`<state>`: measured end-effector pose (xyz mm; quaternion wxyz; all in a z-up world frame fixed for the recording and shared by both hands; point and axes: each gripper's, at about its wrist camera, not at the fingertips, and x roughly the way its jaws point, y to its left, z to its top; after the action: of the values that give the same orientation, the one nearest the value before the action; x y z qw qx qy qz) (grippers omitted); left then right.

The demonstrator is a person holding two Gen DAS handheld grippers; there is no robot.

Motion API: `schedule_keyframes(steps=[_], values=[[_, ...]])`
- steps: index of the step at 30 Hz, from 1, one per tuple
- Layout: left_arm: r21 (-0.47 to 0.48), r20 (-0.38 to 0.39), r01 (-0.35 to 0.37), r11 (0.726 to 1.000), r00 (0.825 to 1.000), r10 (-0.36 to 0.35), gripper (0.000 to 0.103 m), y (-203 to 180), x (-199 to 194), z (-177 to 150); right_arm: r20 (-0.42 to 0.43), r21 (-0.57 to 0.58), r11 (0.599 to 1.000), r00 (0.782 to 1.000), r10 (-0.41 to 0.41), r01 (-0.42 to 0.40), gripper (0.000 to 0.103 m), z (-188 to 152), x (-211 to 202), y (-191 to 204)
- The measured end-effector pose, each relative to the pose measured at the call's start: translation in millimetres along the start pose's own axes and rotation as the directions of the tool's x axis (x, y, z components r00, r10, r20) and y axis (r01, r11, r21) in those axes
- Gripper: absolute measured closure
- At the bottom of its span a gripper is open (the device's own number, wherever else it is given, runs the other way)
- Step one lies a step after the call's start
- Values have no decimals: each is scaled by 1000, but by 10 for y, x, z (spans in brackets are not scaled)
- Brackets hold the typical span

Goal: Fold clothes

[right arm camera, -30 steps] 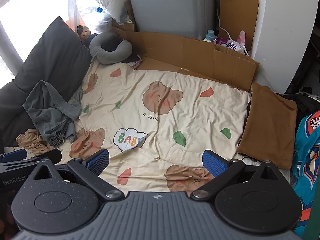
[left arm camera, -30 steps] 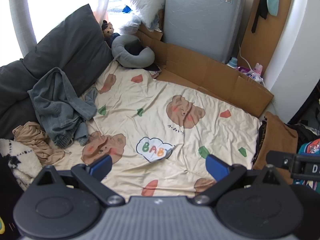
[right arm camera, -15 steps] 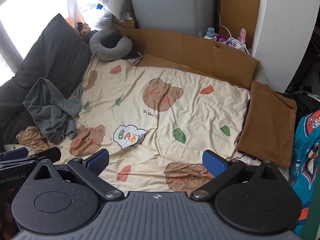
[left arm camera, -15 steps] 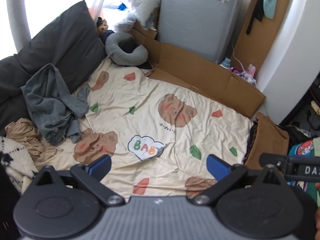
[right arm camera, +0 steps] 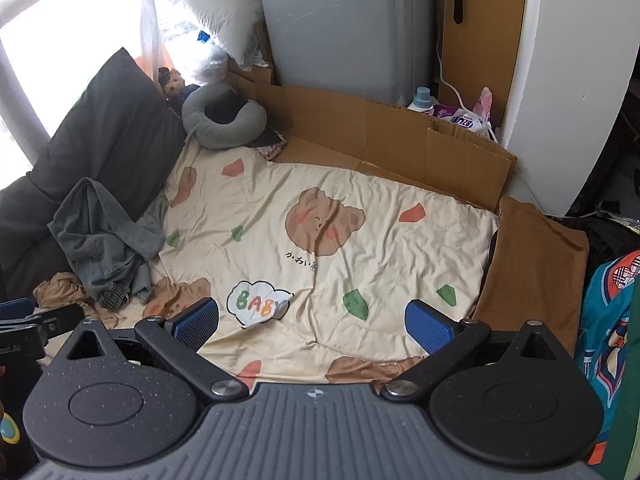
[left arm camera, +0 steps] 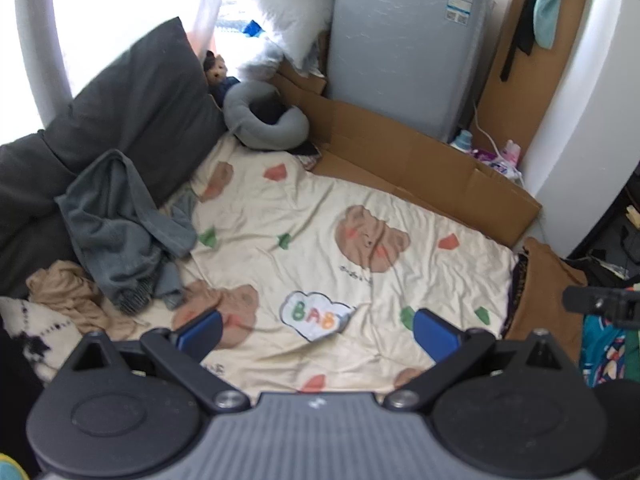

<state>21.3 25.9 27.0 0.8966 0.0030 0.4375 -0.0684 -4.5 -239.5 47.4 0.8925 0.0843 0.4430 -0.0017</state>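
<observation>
Both my claws are hovering with their blue-padded fingers spread wide and gripping nothing: the left gripper (left arm camera: 318,334) and the right gripper (right arm camera: 312,326) are each hanging above the near edge of the bed, side by side. From the right wrist view, the tip of my left claw is poking in at the left border; from the left wrist view, the tip of my right claw is showing at the right border.

The clothes to fold are lying heaped at the left side of the bed. A grey-green garment (left arm camera: 120,228) is slumping in a crumpled pile, partly leaning against a dark grey cushion (left arm camera: 136,116) and partly spilling onto the cream bear-print blanket (left arm camera: 320,208). Just beside it, nearer to me, a tan garment (left arm camera: 68,292) is lying bunched, touching the grey-green one.

The blanket is spreading wrinkled across the bed, bare across its middle. At its far corner a grey neck pillow (left arm camera: 264,124) is resting, with a small plush doll (left arm camera: 216,72) behind it. Flattened cardboard (left arm camera: 420,164) is lining the far edge, backed by a tall grey appliance (left arm camera: 404,40). A brown pillow (right arm camera: 536,264) is lying just beside the blanket's right edge.
</observation>
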Motion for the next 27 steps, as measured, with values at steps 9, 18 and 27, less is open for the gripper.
schedule_keyframes(steps=[9, 18, 27], values=[[-26, 79, -64, 998, 995, 65, 1, 386, -212, 114, 58, -17, 999, 997, 52, -51, 1, 219, -60, -28], [-59, 133, -129, 990, 982, 136, 1, 686, -363, 224, 114, -83, 989, 985, 133, -124, 1, 361, 121, 54], [-62, 130, -154, 986, 978, 161, 1, 965, -194, 296, 138, -90, 988, 981, 136, -124, 1, 509, 478, 83]])
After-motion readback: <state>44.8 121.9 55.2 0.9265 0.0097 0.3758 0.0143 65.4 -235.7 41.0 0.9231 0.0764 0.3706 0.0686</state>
